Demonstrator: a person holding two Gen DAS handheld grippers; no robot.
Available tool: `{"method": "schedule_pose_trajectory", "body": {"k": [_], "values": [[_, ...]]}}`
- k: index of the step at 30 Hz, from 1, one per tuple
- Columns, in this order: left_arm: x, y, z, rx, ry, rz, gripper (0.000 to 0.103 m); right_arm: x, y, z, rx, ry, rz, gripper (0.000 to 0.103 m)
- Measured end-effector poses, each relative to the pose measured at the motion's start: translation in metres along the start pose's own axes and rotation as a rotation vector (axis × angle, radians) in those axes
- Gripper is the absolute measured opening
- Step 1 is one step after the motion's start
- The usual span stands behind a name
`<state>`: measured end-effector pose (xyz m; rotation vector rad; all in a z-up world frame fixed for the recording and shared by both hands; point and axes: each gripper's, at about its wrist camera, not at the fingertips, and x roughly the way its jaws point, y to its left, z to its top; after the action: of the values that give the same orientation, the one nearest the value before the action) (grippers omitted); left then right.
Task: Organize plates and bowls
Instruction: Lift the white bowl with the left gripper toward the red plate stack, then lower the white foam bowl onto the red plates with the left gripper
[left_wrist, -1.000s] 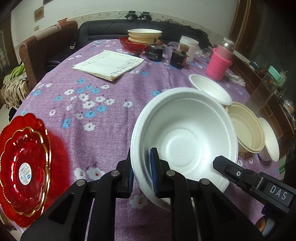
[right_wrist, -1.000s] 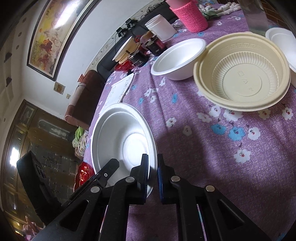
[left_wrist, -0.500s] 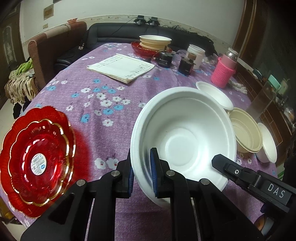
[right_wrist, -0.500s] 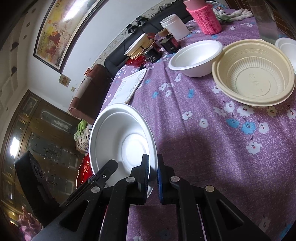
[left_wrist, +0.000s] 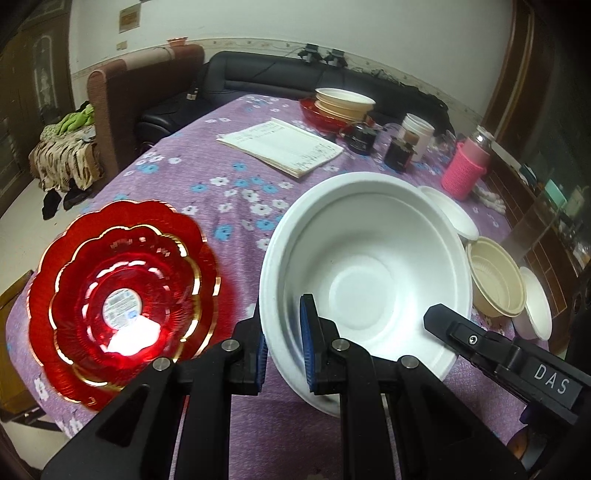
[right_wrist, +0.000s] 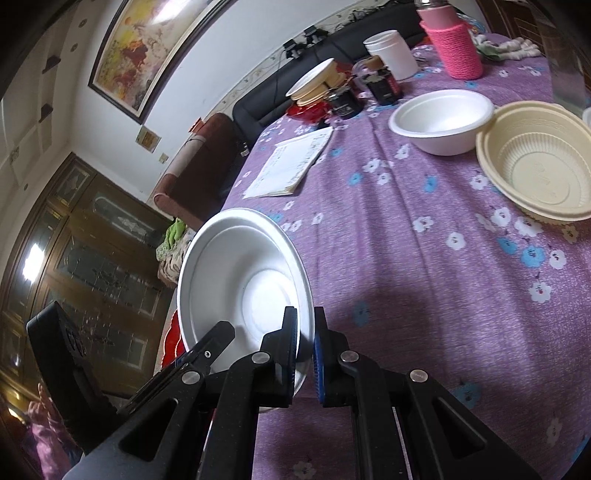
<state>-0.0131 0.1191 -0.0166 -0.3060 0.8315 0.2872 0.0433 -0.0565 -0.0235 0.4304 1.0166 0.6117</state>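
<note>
A large white foam bowl (left_wrist: 369, 273) hangs tilted above the purple flowered tablecloth (left_wrist: 207, 192), held from two sides. My left gripper (left_wrist: 282, 325) is shut on its left rim, and in the right wrist view that rim and the bowl (right_wrist: 236, 280) show beside the left gripper (right_wrist: 218, 332). My right gripper (right_wrist: 304, 332) is shut on the opposite rim, and it enters the left wrist view (left_wrist: 436, 317) at the bowl's right edge. Nested red glass plates (left_wrist: 122, 295) with gold trim lie at the table's near left corner, just left of the bowl.
A white bowl (right_wrist: 443, 118), a cream plastic bowl (right_wrist: 539, 162) and a small white bowl (left_wrist: 535, 302) sit at the right. Far back stands a stack of cream bowls on a red plate (left_wrist: 343, 101). Papers (left_wrist: 280, 146), dark jars, a white tub and a pink-sleeved bottle (left_wrist: 467, 170) fill the middle.
Both grippers have carried the white bowl together toward the left and slightly up. The red plates have come further into the left wrist view; the bowls at the right have receded.
</note>
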Motion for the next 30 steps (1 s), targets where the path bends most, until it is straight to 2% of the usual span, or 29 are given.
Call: {"method": "schedule_pose_trajectory", "body": {"k": [10, 17, 30], "values": [[-0.023, 0.040, -0.001, -0.096, -0.055, 0.039, 0.013, 0.010, 0.042, -0.010, -0.083, 0.024, 0.041, 0.007], [-0.033, 0.074, 0.000, -0.165, -0.092, 0.093, 0.013, 0.026, 0.077, -0.017, -0.142, 0.058, 0.078, 0.007], [-0.022, 0.131, -0.006, -0.282, -0.073, 0.195, 0.013, 0.082, 0.123, -0.030, -0.204, 0.173, 0.108, 0.007]]}}
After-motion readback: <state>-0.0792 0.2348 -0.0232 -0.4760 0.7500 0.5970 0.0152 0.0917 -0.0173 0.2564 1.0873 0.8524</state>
